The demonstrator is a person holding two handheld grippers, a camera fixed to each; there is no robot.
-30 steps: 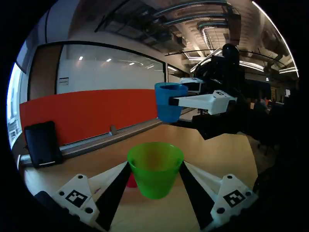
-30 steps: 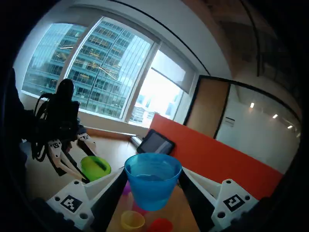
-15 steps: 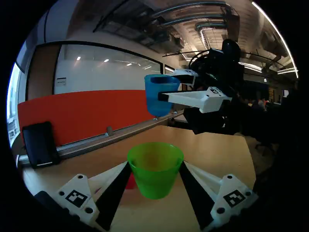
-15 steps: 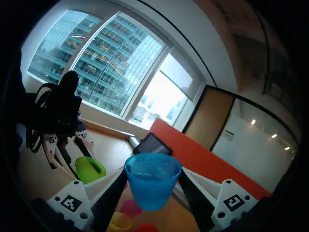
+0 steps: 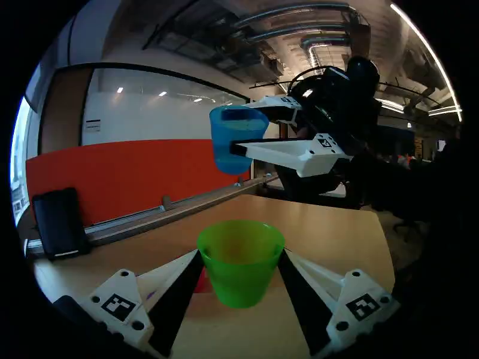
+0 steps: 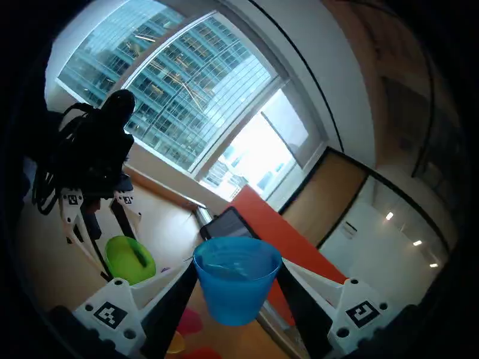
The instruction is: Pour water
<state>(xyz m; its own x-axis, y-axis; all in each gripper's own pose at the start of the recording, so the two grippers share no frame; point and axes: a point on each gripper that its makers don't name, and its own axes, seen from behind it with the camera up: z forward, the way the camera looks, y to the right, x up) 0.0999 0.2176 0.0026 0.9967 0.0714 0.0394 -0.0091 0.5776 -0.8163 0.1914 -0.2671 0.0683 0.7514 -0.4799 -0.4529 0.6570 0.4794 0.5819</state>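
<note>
Water [image 6: 237, 270] in the blue cup [image 6: 237, 293], clamped in our right hand-held gripper [image 6: 237, 272] high over the worktop [image 5: 335, 230], is not yet above the green cup [image 5: 241, 272] our left hand-held gripper [image 5: 240, 260] grasps, so tipping now would likely wet the worktop.

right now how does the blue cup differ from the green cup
The blue cup holds water; the green cup looks empty. The right gripper grips the blue cup, the left gripper the green cup. The blue cup hangs higher than the green cup. Both are tapered cups.
</note>
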